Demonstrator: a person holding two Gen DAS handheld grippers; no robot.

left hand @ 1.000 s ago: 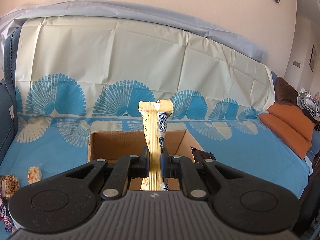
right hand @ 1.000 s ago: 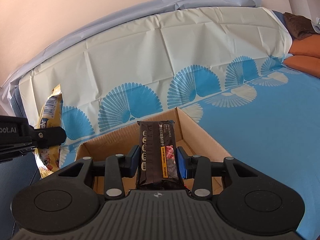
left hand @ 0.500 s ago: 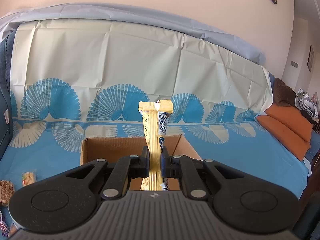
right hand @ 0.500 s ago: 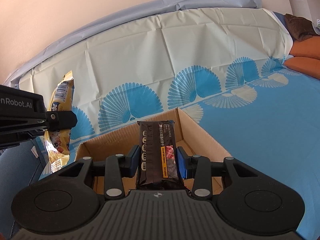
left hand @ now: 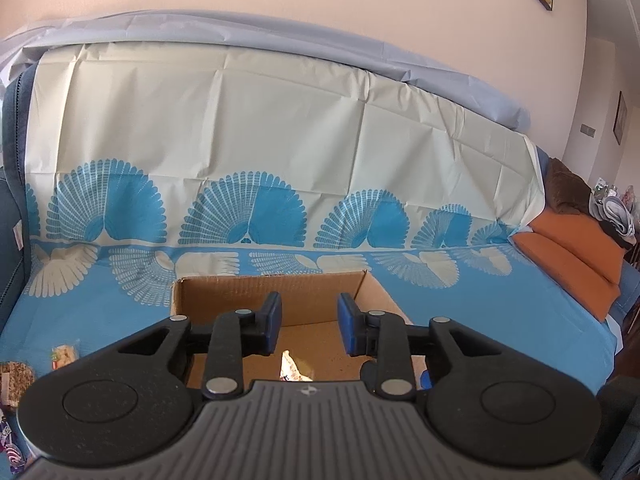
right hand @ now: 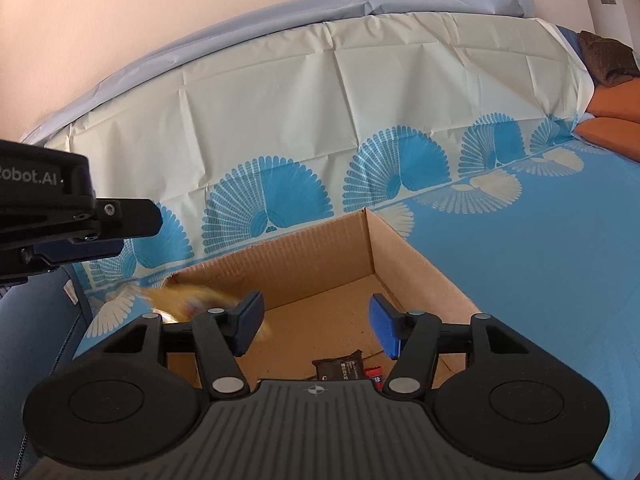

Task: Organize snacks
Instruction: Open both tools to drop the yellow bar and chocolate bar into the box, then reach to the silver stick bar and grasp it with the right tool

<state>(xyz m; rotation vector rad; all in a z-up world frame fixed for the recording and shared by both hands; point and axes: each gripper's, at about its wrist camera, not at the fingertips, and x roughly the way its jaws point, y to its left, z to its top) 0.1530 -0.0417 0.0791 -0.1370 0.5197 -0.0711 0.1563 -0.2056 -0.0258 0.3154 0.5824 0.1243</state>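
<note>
Your 2 grippers are above the cardboard box (right hand: 320, 256). The jaws of your left gripper (left hand: 308, 326) are opening and nothing is between them; the yellow snack bag (right hand: 188, 300) is blurred at the left side of the box, and only its tip shows under the left gripper. The jaws of your right gripper (right hand: 316, 328) are opening too, also empty. The black snack pack (right hand: 340, 368) lies on the box floor below them. More snacks (left hand: 64, 354) lie on the blue cover (left hand: 500, 320), left of the box.

Cardboard box (right hand: 404, 256): one
Snack packets in box: two, yellow packet (right hand: 188, 300), black packet (right hand: 340, 368)
Orange cushions (left hand: 568, 256): two
</note>
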